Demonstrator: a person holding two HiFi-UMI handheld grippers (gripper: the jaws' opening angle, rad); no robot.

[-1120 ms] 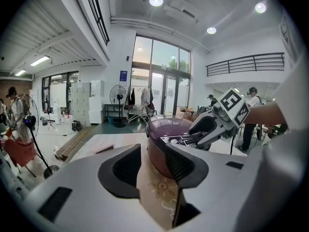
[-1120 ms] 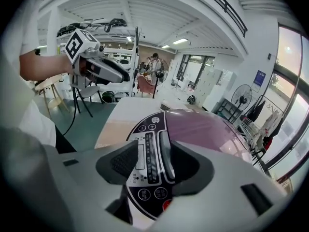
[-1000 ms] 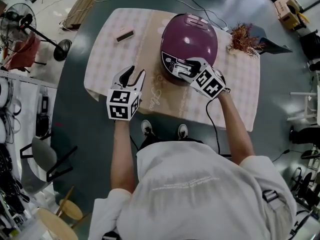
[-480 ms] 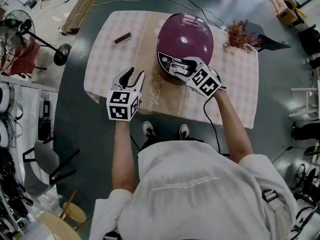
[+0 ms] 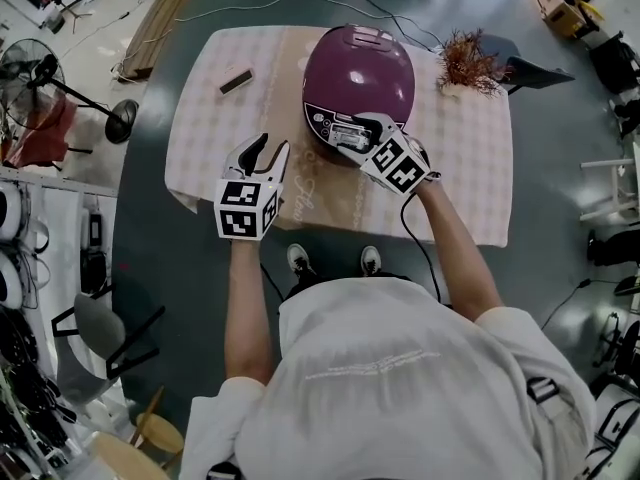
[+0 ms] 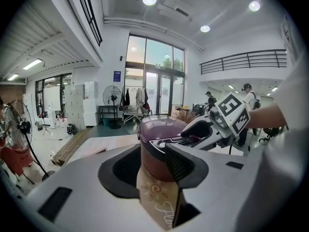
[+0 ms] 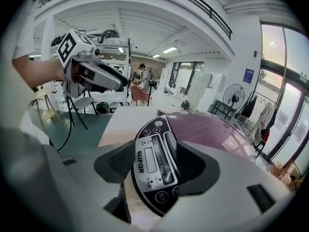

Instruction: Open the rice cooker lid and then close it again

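Note:
The purple rice cooker stands on the table with its lid down. My right gripper is at the cooker's front. Its jaws stand wide on either side of the black control panel, and I see no pad pressing on it. In the right gripper view the gripper straddles the panel, with the lid behind. My left gripper hovers open and empty over the table's near left part. The left gripper view looks between its jaws at the cooker and the right gripper.
A small dark block lies at the table's far left. A dried plant bunch sits at its far right. A beige runner lies under the cooker. A standing fan is on the floor to the left. A black cord hangs below my right hand.
The whole picture has drifted up and left with the head. The right gripper stays at the cooker's front and the left gripper holds its place. The lid stays down.

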